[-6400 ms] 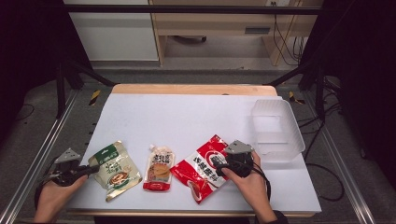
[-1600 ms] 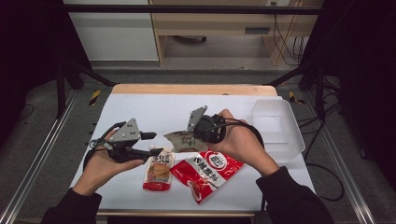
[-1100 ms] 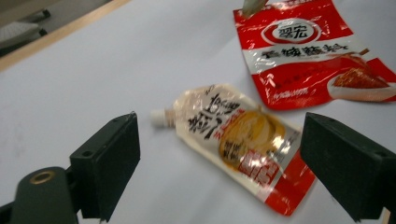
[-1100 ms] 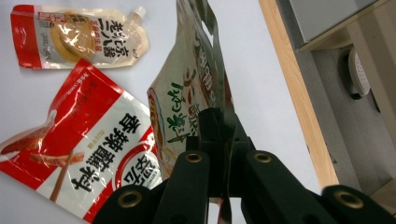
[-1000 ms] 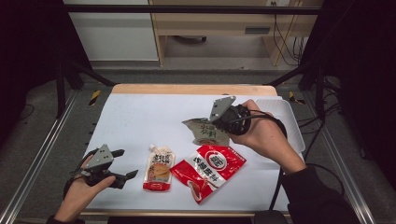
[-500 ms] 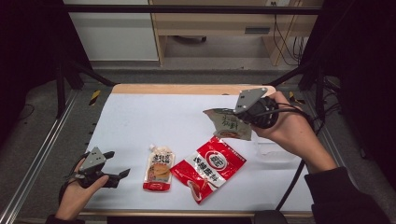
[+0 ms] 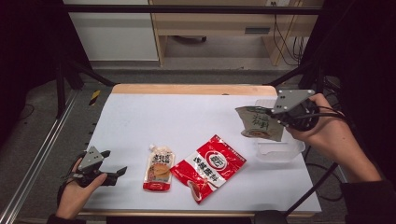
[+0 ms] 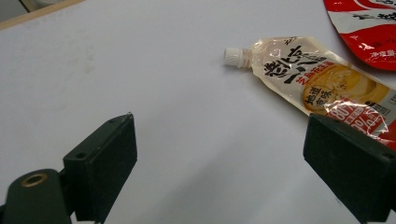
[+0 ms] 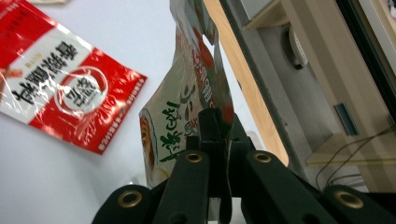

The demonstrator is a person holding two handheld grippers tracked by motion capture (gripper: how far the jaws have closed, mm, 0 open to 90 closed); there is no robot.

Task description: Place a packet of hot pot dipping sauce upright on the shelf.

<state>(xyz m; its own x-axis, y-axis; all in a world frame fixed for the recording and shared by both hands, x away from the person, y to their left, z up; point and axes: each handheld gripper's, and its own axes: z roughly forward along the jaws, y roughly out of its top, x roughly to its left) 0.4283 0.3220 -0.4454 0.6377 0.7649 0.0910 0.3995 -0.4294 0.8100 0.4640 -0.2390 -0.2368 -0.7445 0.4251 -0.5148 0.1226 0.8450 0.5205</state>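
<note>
Pouch edge hidden inside right tongs

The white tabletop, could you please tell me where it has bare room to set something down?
The white tabletop is bare across its far half, from the wooden back edge to the yellow spouted pouch and red-and-white foil packet. The near-left strip before the left hand-held gripper is free too. The right edge is crowded: clear plastic bin, with the right hand-held gripper holding a green-and-white pouch above it.
</note>
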